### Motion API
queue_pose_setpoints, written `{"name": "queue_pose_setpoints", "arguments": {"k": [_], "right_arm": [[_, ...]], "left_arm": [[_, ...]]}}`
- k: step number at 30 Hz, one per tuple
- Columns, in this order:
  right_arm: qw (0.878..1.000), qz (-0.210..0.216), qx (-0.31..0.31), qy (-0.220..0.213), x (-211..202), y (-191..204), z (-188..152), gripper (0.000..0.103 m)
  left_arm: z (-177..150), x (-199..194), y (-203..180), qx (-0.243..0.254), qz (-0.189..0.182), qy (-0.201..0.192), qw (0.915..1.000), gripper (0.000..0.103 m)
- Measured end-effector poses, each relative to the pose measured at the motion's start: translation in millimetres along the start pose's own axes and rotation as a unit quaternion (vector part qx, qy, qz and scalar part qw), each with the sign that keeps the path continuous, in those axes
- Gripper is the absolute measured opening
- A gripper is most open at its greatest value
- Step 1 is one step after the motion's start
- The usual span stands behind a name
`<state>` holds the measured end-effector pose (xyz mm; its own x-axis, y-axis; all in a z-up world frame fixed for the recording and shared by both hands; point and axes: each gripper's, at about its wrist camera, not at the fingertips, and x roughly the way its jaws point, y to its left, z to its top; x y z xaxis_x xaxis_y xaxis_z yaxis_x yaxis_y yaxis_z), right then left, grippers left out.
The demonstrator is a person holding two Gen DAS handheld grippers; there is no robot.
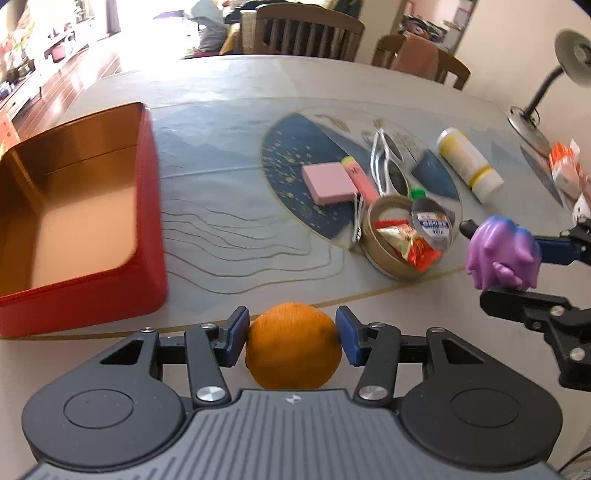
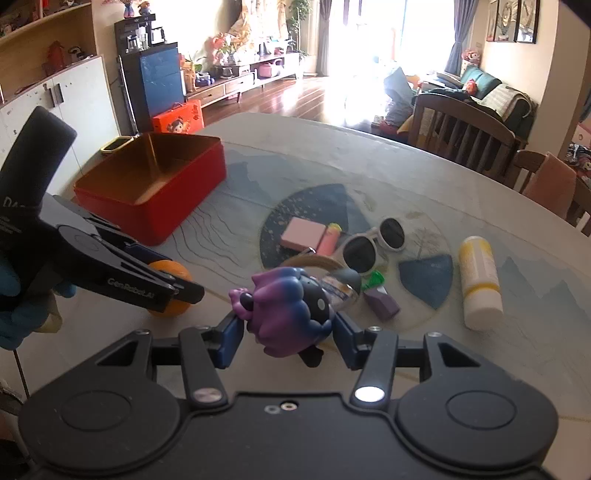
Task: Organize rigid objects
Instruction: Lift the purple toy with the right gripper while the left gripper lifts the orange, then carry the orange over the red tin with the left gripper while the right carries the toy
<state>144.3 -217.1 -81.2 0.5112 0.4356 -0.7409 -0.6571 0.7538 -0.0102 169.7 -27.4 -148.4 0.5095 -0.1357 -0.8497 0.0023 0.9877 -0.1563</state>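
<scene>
My left gripper (image 1: 293,338) is shut on an orange (image 1: 293,347), held near the table's front edge; the orange also shows in the right wrist view (image 2: 173,271). My right gripper (image 2: 290,334) is shut on a purple and blue toy figure (image 2: 288,310), which also shows in the left wrist view (image 1: 498,254). An open red tin box (image 1: 147,221) with a gold inside sits at the left; it is also in the right wrist view (image 2: 155,192).
On the table lie a pink box (image 1: 327,182), a pink tube (image 1: 360,179), white sunglasses (image 2: 373,243), a white and yellow bottle (image 2: 478,280), a round tin (image 1: 373,243) with snack packets and a small bottle. A lamp (image 1: 543,96) and chairs (image 1: 306,33) stand behind.
</scene>
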Motion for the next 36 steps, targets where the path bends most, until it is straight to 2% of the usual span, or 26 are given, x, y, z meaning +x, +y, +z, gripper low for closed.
{"name": "queue_pose_setpoints", "arguments": {"k": [5,7,8,9,13,15,18,19,20,21,23,28,30,32,36], "right_arm": [[1.0,0.014,-0.015,-0.011,3,11,17,0.052],[0.999,0.02,-0.024,-0.017,5,18,25,0.052],[0.999,0.023,-0.031,-0.02,6,22,29,0.052],[0.999,0.023,-0.037,-0.023,7,27,33,0.052],[0.998,0.025,-0.044,-0.027,14,38,46,0.052],[0.998,0.023,-0.045,-0.025,16,42,48,0.052],[0.999,0.02,-0.043,-0.026,16,44,49,0.052],[0.999,0.02,-0.041,-0.025,15,43,48,0.052],[0.999,0.019,-0.039,-0.024,14,42,47,0.052],[0.999,0.018,-0.036,-0.023,14,40,46,0.052],[0.999,0.017,-0.03,-0.023,14,35,45,0.052],[1.0,0.018,-0.017,-0.018,15,19,36,0.052],[1.0,0.02,-0.013,-0.015,16,11,33,0.052],[1.0,0.024,-0.011,-0.012,18,1,30,0.052],[0.999,0.033,-0.013,-0.006,24,-17,26,0.052]], "left_arm": [[7,-33,17,-0.023,-0.008,-0.022,0.9995,0.047],[9,-45,25,-0.027,-0.01,-0.034,0.999,0.042],[10,-49,29,-0.025,-0.005,-0.04,0.9989,0.03],[10,-50,32,-0.024,0.0,-0.041,0.9989,0.012],[13,-38,43,-0.01,0.008,-0.036,0.9993,0.012],[15,-29,42,0.005,0.035,-0.037,0.9987,0.012],[17,-33,44,0.01,0.016,-0.048,0.9987,0.013],[19,-34,42,0.015,0.013,-0.055,0.9983,0.018],[22,-34,40,0.019,0.015,-0.058,0.998,0.034],[26,-33,37,0.019,0.017,-0.061,0.9978,0.057],[34,-30,32,0.021,0.031,-0.08,0.9961,0.081],[52,-8,11,0.046,0.079,-0.096,0.9912,0.081],[59,6,3,0.059,0.123,-0.103,0.9853,0.081],[67,21,1,0.059,0.146,-0.1,0.9825,0.081],[77,39,1,0.06,0.204,-0.104,0.9717,0.081]]}}
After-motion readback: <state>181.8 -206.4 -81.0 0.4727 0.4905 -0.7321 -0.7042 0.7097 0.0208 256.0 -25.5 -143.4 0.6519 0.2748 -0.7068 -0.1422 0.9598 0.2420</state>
